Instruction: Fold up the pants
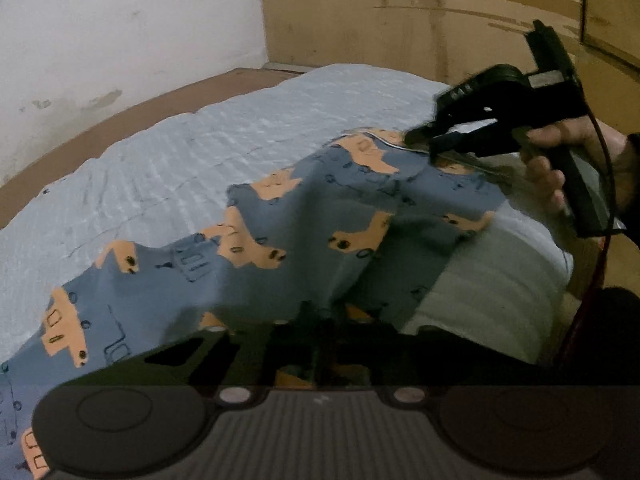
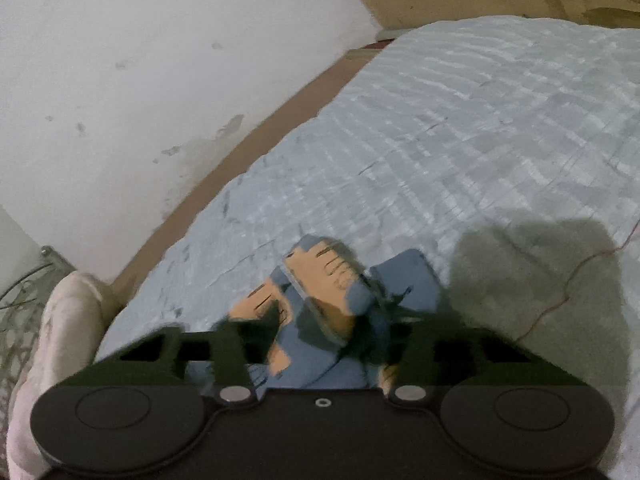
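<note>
Gripping blue pants in both clamped jaws, a hand visible only from left wrist.

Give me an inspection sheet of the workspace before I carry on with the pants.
Surface: light blue quilted cover, wrinkled.
Job's things: blue pants with orange vehicle print, lifted and draped.
Clutter: pale bundle at the cover's left edge.
Grippers: left hand-held gripper shut on pants; right hand-held gripper shut on the pants' edge.
Cables: cable by right hand; thin red cord on cover.
Surroundings: white wall, wood panel.
</note>
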Available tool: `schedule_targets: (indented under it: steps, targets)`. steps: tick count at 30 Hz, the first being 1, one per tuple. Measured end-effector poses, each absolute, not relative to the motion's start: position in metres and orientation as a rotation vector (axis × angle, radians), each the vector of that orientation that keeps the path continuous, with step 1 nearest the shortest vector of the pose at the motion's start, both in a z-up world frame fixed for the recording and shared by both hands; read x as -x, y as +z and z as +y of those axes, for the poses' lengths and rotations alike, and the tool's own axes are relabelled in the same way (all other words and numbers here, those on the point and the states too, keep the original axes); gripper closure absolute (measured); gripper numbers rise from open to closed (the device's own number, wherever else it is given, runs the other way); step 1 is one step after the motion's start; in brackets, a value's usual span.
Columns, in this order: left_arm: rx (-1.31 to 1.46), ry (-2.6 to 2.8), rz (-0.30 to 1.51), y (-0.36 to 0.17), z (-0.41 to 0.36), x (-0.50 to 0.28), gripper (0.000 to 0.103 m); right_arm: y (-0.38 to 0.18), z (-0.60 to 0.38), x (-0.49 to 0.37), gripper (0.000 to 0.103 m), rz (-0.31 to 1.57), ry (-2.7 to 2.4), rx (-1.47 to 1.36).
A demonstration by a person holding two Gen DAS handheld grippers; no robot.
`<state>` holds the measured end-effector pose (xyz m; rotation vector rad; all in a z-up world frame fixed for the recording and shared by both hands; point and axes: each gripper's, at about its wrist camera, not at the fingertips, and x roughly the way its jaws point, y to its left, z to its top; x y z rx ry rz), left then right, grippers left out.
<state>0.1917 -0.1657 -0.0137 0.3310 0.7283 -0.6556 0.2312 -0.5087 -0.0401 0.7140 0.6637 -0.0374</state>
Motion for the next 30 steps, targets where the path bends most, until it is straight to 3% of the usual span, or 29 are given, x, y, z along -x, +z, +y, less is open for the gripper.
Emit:
schedule_targets:
  steps: [2, 6, 11, 20, 23, 25, 27, 30]
  targets:
    - [-0.286, -0.65, 0.729, -0.009, -0.161, -0.194, 0.102, -0.036, -0.512, -0.233, 0.095, 0.653, -0.045, -0.71]
    - [-0.273, -0.634, 0.671, 0.007, -0.155, -0.189, 0.102, -0.015, -0.516, -0.217, 0.097, 0.568, -0.028, -0.668]
    - [-0.319, -0.671, 0.629, 0.012, -0.162, -0.178, 0.103, 0.001, -0.525, -0.172, 0.098, 0.471, -0.053, -0.607]
    - [-0.411, -0.685, 0.678, -0.015, -0.17, -0.171, 0.101, -0.044, -0.526, -0.139, 0.097, 0.575, -0.11, -0.557]
    - [-0.378, -0.695, 0.698, -0.015, -0.164, -0.171, 0.097, -0.043, -0.523, -0.137, 0.091, 0.566, -0.098, -0.524]
    - [-0.345, -0.714, 0.696, -0.014, -0.158, -0.171, 0.081, -0.039, -0.522, -0.134, 0.083, 0.565, -0.1, -0.505]
    - [-0.31, -0.721, 0.692, -0.012, -0.152, -0.17, 0.035, -0.036, -0.521, -0.125, 0.062, 0.574, -0.091, -0.499]
    - [-0.262, -0.723, 0.682, -0.008, -0.145, -0.164, 0.026, -0.032, -0.518, -0.114, 0.047, 0.603, -0.065, -0.509]
